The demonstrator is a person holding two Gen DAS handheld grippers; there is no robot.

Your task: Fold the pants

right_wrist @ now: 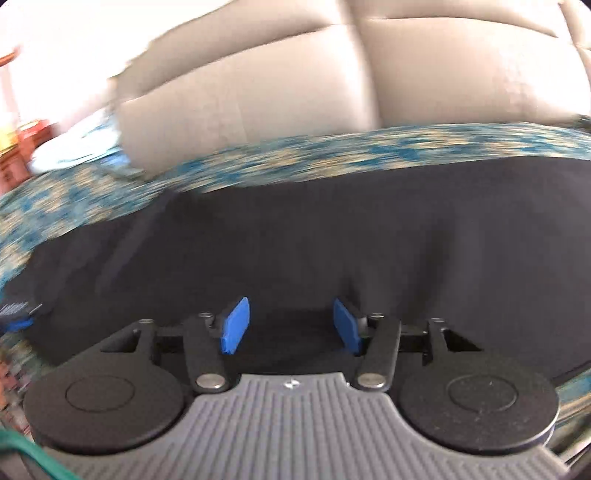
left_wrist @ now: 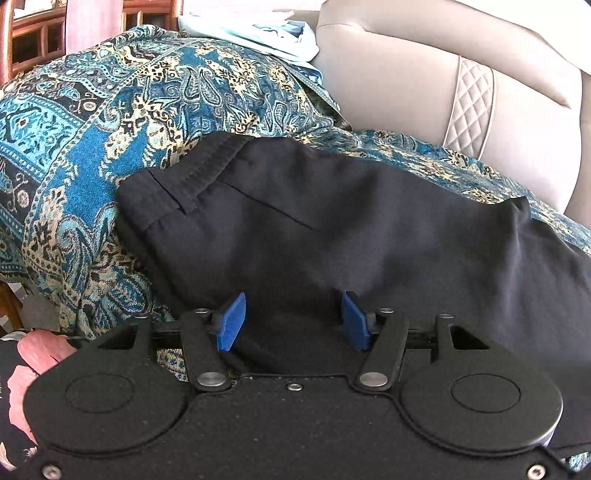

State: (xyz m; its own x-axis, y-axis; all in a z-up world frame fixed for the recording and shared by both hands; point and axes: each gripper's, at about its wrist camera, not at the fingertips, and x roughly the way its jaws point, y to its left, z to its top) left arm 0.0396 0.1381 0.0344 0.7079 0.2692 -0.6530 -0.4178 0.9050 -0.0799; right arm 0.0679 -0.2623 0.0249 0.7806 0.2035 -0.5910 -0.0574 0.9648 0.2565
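Observation:
Black pants (left_wrist: 314,221) lie on a blue and cream patterned throw (left_wrist: 110,122) over a sofa seat. The waistband with its belt loop is at the upper left in the left wrist view. My left gripper (left_wrist: 293,319) is open, its blue pads apart over the near edge of the pants, holding nothing. In the right wrist view, which is motion-blurred, the pants (right_wrist: 314,240) fill the middle. My right gripper (right_wrist: 291,325) is open just above the fabric, holding nothing. The left gripper's blue tip (right_wrist: 16,321) shows at the far left.
Beige sofa back cushions (left_wrist: 424,74) rise behind the throw; they also show in the right wrist view (right_wrist: 295,92). Light blue folded cloth (left_wrist: 258,29) lies at the back. Wooden chairs (left_wrist: 33,33) stand at the far left. A pink-flowered sleeve (left_wrist: 26,369) is at lower left.

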